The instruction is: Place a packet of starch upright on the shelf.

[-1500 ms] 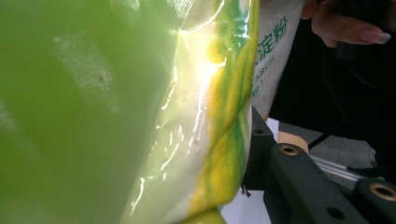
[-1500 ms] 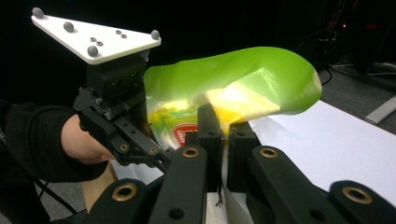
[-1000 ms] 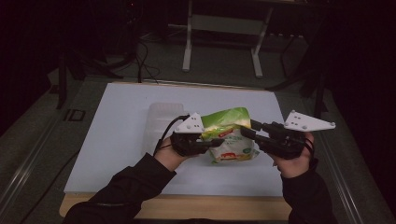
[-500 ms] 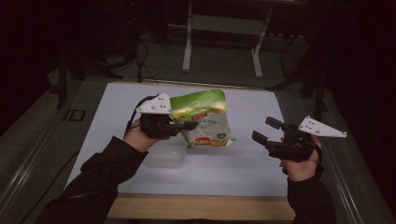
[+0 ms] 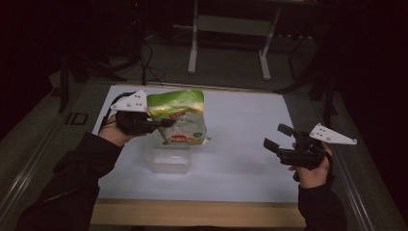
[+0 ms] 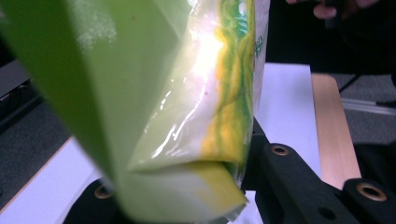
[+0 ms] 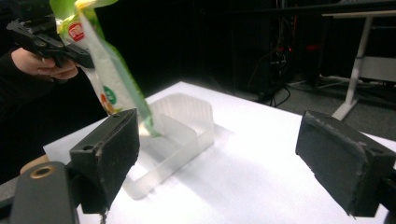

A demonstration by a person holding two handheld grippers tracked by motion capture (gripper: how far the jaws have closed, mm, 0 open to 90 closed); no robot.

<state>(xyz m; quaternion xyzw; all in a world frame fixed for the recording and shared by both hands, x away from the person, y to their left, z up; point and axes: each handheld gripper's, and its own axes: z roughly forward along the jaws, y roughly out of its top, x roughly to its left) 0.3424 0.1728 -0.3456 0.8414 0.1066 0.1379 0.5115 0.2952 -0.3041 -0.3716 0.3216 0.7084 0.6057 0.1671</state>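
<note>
One claw holds the soft bag

Left claw [image 5: 161, 123] is clamped on the green bag [image 5: 180, 118], which hangs above the clear tray [image 5: 168, 160] on the counter [image 5: 240, 159]. Right claw [image 5: 278, 139] is wide and empty; its jaws have just been opening. Bag seems light, floppy and slippery, so grip near its top edge.

Left hand-held gripper [image 5: 166, 123]: matte black body topped by a pale grey three-cornered plate with small dark holes; a black cable loops from its rear, at 9 o'clock of the body. Right hand-held gripper [image 5: 274, 137]: same black build, grey plate at 3 o'clock of the jaws. In the right gripper view, each jaw ends in a thick, rectangular black pad with worn, crumbly edges; a brass-coloured ringed screw hole sits in the arm at 7 o'clock. The left gripper view shows similar brass-ringed holes. Both forearms wear dark long sleeves ending at the wrist.
</note>
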